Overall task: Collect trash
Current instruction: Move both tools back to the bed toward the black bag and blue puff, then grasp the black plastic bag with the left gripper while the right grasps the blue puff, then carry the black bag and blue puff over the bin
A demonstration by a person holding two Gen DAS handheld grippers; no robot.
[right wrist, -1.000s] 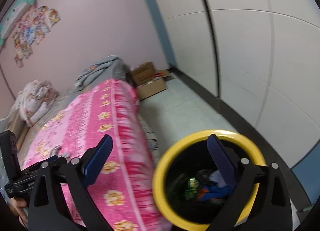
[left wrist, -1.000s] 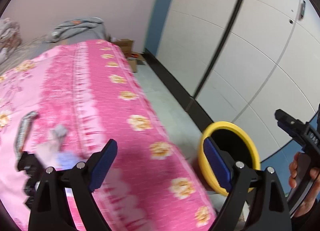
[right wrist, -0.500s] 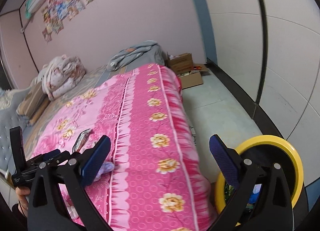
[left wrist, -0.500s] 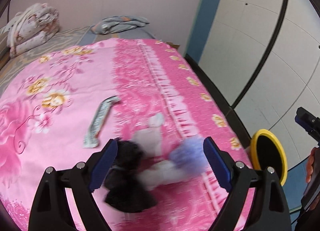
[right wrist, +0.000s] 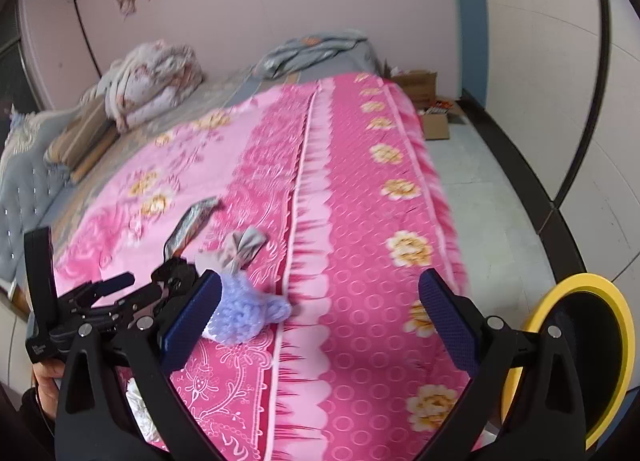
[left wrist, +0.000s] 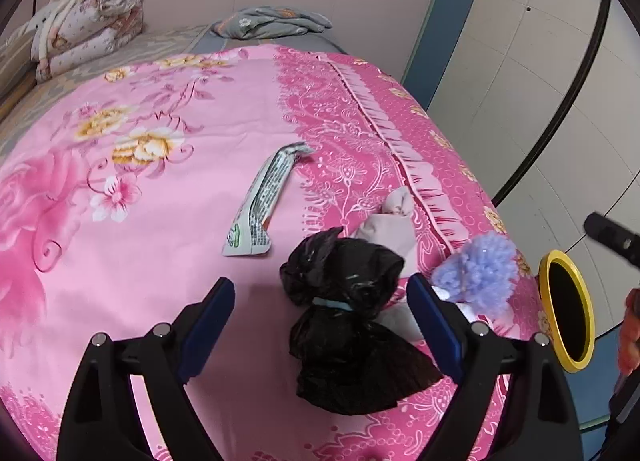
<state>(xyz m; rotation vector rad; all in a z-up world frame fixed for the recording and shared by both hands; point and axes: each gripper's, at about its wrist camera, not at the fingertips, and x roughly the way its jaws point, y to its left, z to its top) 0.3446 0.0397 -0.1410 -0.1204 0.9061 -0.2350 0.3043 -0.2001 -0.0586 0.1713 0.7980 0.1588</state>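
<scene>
On the pink bedspread (left wrist: 160,261), black bag (left wrist: 344,301) sits uncollected between the wide-apart left gripper (left wrist: 320,313), bin (left wrist: 566,313) at three o'clock.

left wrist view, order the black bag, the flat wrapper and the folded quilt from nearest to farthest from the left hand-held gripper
1. Black bag, between the open fingers of the left hand-held gripper.
2. Flat wrapper, mid-bed, ahead and left.
3. Folded quilt, far left corner by the wall.

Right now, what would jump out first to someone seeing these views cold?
The bright pink floral bedspread fills both views. Near its edge lies a cluster of trash: a knotted black bag between the open left gripper's fingers, a fluffy lilac pompom beside it, and a torn wrapper further in. A yellow-rimmed bin stands on the floor beside the bed.
</scene>
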